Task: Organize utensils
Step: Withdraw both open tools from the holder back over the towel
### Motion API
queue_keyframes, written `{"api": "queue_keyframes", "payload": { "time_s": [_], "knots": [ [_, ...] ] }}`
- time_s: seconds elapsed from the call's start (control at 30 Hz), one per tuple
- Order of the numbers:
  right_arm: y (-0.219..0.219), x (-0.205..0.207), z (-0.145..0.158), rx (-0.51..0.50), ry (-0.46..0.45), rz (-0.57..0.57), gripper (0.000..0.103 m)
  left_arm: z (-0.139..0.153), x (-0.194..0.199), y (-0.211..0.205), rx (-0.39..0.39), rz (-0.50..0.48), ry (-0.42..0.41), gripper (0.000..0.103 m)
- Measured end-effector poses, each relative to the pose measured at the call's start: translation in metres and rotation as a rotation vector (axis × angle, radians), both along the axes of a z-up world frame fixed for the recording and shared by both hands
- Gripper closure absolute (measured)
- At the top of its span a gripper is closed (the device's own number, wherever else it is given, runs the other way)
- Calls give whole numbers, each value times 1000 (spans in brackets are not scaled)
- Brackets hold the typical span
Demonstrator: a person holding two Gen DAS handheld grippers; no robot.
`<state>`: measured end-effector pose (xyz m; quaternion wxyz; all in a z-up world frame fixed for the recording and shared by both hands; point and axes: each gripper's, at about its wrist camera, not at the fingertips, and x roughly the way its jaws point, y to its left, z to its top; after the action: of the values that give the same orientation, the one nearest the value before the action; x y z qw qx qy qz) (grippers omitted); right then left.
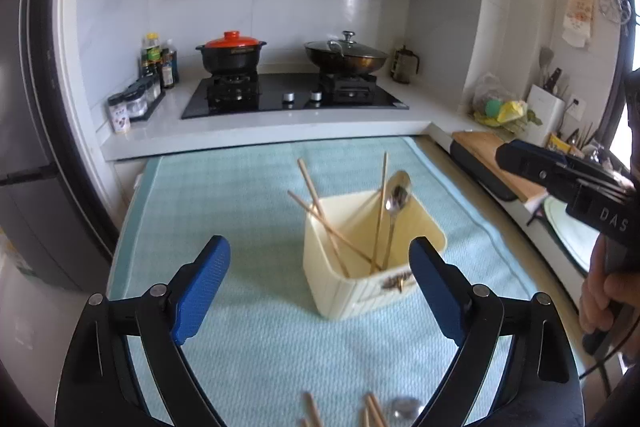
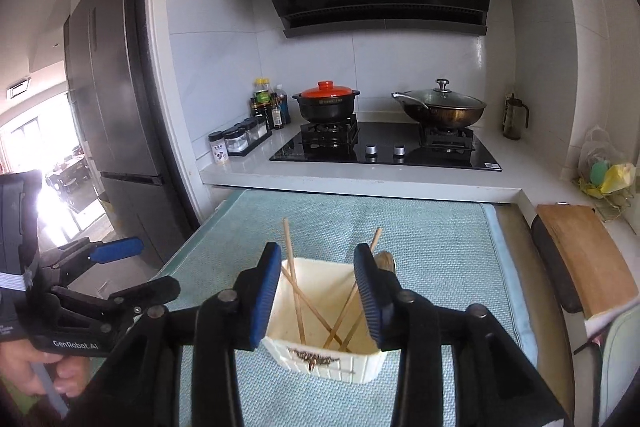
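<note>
Leaning chopsticks (image 1: 320, 211) and spoon (image 1: 394, 207) fill cream holder (image 1: 348, 291) — ribbed.

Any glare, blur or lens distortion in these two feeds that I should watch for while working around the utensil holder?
Left wrist view: fisheye bends the counter edge; chopsticks at the bottom edge are blurred; utensil holder sharp. Right wrist view: blown-out daylight at the far left beside the fridge; holder legible.
</note>
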<state>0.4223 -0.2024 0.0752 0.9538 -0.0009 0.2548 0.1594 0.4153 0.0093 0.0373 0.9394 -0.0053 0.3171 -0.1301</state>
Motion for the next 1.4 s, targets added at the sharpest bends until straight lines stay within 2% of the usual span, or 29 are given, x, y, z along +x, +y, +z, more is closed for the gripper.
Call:
{"api": "queue_keyframes", "payload": {
  "time_s": [0.27, 0.4, 0.6, 0.7, 0.87, 1.4],
  "knots": [
    [-16, -122, -19, -100, -50, 10, 62, -37, -125, 40, -3, 39, 52, 9],
    [-22, -178, -41, -136, -54, -2, 61, -62, -177, 55, 23, 138, 48, 5],
    [-26, -241, -97, -123, 3, -49, 61, -117, -233, 74, -63, 258, 136, 5],
    [-19, -262, -131, -137, 47, -43, 61, -141, -245, 73, -87, 278, 159, 5],
    [-8, -282, -171, -187, 105, -11, 61, -157, -251, 59, -16, 270, 160, 5],
    [-9, -277, -194, -147, 163, -5, 61, -177, -245, 53, -28, 250, 232, 5]
  ]
}}
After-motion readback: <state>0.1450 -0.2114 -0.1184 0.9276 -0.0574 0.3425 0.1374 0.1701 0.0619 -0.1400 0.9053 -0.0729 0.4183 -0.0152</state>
